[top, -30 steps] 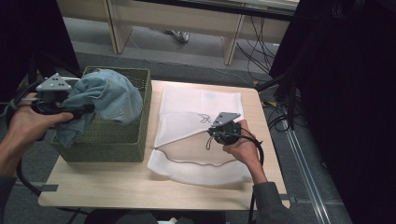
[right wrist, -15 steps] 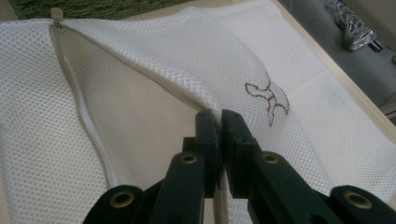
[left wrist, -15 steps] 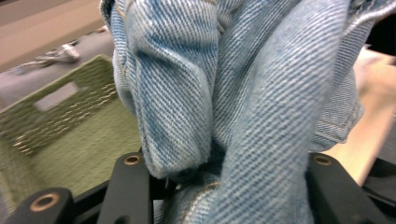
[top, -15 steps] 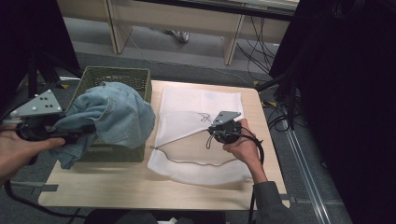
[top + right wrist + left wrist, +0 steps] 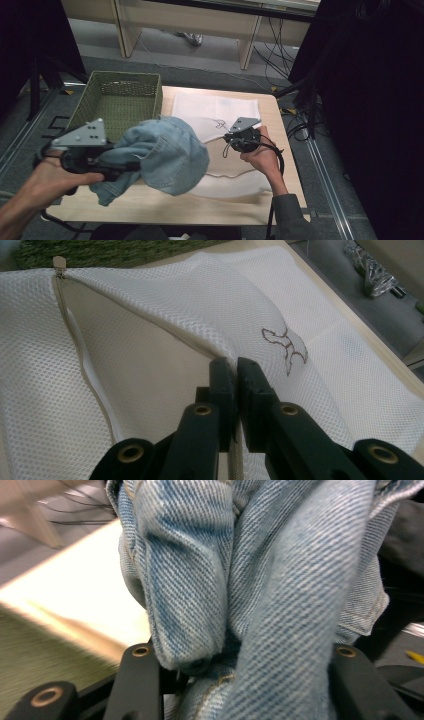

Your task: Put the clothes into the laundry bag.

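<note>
A bundle of light-blue denim [image 5: 162, 155] hangs above the table's front left, clamped in my left gripper [image 5: 125, 167]. In the left gripper view the denim [image 5: 260, 580] bulges between the two black jaws. A white mesh laundry bag [image 5: 220, 112] lies flat on the table's right half. My right gripper [image 5: 235, 139] is shut on the bag's zipper edge and holds it up. The right gripper view shows that zipper edge [image 5: 150, 322], the zip pull [image 5: 59, 263] at the far end, and the bag's mouth gaping under it. A small embroidered mark [image 5: 285, 342] sits on the mesh.
A green woven basket [image 5: 117, 102] stands at the table's back left, with its inside bare. Black cables [image 5: 290, 50] trail over the floor beyond the table's far right corner. A wooden desk leg [image 5: 247, 42] stands behind the table.
My left gripper has lifted the denim out of the basket and carried it right and toward the front, over the bag's left edge. The right gripper has stayed put on the zipper edge.
</note>
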